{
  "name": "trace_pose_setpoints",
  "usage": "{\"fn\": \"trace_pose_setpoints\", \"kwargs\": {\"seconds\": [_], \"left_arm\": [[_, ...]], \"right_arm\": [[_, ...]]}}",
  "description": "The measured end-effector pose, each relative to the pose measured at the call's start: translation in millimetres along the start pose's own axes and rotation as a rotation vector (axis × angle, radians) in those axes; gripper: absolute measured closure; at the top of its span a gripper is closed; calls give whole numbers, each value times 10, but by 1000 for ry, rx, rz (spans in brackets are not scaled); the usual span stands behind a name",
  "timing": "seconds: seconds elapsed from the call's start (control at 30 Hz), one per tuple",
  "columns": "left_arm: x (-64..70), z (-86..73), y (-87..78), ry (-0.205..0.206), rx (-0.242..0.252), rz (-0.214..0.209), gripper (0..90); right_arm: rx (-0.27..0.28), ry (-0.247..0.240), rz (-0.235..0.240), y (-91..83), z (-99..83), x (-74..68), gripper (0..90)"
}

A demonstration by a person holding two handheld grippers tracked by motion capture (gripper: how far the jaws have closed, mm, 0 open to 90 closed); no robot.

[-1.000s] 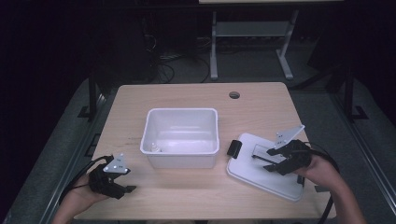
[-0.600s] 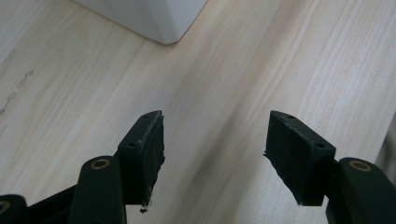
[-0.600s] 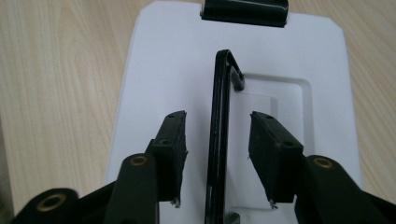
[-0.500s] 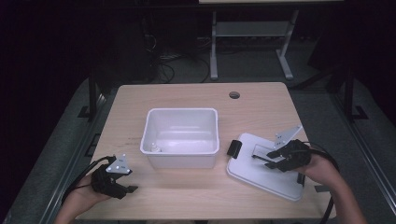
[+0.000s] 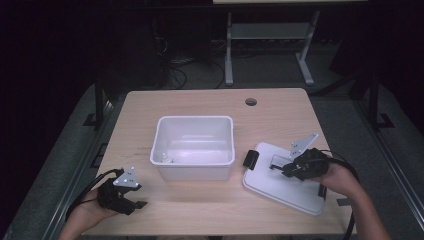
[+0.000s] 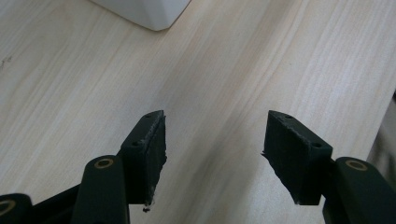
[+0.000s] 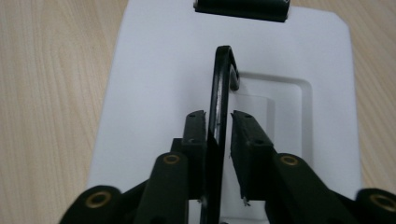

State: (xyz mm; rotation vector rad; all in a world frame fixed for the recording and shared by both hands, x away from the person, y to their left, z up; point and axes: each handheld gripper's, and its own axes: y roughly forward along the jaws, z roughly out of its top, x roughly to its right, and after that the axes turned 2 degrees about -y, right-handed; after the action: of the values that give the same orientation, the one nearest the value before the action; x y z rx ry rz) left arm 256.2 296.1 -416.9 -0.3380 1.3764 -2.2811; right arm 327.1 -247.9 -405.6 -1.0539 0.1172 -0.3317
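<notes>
The white lid (image 5: 285, 182) lies flat on the wooden table (image 5: 200, 105) at the lower right of the high view, just right of the white bin (image 5: 194, 146) and apart from it. The right gripper view shows what the high view cannot: the lid's black handle (image 7: 219, 116) stands raised on edge, rising up the middle of the frame between the two jaws. The right gripper (image 7: 218, 122) has its jaws drawn narrow, one on each side of the handle, the left one against it and the right one with a thin gap. A black latch (image 7: 241, 9) sits at the lid's far edge, top of that frame.

The left gripper (image 6: 212, 140) has its jaws wide apart over bare wood, holding nothing; a corner of the bin shows at that frame's upper left. In the high view it rests at the lower left of the table.
</notes>
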Motion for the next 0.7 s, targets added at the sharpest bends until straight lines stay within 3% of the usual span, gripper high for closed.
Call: {"fn": "trace_pose_setpoints", "kwargs": {"seconds": [0.7], "left_arm": [[-14, 1, 72, 2, 25, 15, 368]], "right_arm": [[4, 0, -18, -27, -28, 88, 839]]}}
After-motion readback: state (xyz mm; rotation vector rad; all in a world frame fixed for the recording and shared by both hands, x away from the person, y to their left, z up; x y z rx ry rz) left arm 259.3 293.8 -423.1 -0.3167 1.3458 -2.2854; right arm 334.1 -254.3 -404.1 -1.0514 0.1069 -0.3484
